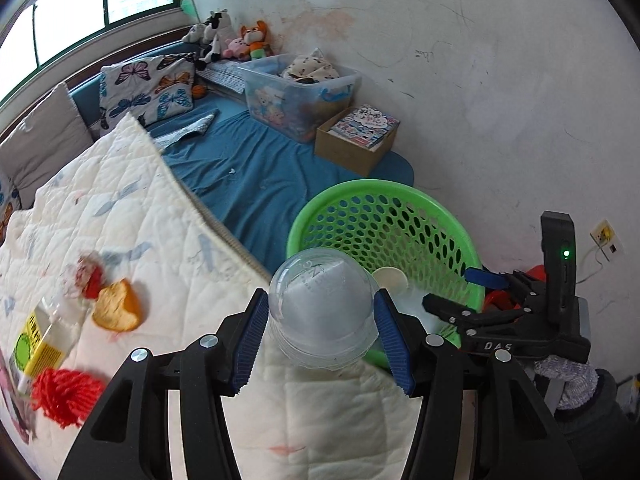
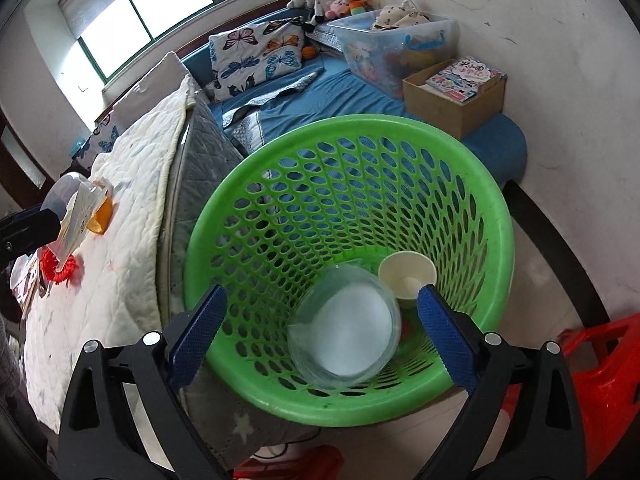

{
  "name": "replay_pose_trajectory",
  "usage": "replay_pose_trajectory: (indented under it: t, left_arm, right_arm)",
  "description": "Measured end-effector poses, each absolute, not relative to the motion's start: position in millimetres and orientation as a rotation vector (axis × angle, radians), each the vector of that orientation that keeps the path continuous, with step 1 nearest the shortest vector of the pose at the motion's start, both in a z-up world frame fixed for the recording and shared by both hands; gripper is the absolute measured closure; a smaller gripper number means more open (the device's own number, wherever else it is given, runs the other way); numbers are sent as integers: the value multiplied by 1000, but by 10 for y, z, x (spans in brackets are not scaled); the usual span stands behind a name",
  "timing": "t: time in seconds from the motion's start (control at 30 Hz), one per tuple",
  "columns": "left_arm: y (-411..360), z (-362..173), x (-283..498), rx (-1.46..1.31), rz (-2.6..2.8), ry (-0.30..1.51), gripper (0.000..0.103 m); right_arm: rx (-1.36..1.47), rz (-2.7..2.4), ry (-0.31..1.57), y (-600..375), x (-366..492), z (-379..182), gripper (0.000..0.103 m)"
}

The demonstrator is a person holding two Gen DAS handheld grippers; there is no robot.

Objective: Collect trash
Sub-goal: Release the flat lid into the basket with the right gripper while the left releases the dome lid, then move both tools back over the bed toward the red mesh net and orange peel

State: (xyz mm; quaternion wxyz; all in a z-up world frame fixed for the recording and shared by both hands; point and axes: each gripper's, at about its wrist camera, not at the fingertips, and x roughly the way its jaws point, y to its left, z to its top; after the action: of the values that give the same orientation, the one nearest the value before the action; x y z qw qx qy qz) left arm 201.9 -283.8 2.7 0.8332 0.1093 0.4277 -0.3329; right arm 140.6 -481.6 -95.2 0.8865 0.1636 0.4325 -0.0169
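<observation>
The letters "DAS" were read in white on the black body of the right gripper as seen from the left wrist view. Embossed lettering was seen on the clear plastic dome lid, but it could not be made out. A children's book with a colourful printed cover lay in a cardboard box by the wall; its writing was too small to be read. A yellow carton with a green round mark lay on the white quilt, its print blurred.

The clear plastic dome lid was held between the blue pads of the left gripper, the fingers closed narrowly against its two sides. It was carried above the quilt's edge, just beside the rim of the green basket.

The fingers of the right gripper were spread wide with nothing between them, poised over the mouth of the green basket. Inside the basket, a clear round container with a white bottom lay between and beyond the fingers, and a paper cup stood touching it, near the right finger.

On the quilt, an orange peel, a red yarn pompom and a red-and-white wrapper were seen left of the held lid.
</observation>
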Motion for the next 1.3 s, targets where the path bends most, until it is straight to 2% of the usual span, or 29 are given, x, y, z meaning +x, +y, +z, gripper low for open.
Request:
replay_pose_trajectory:
  t: [0.63, 1.3]
  left_arm:
    - [-3489, -307, 2160, 289, -754, 983, 50]
    - [-3443, -366, 2132, 284, -748, 986, 50]
  right_arm:
    - [345, -55, 842, -4941, 954, -813, 8]
    - [349, -46, 823, -4866, 881, -746, 8]
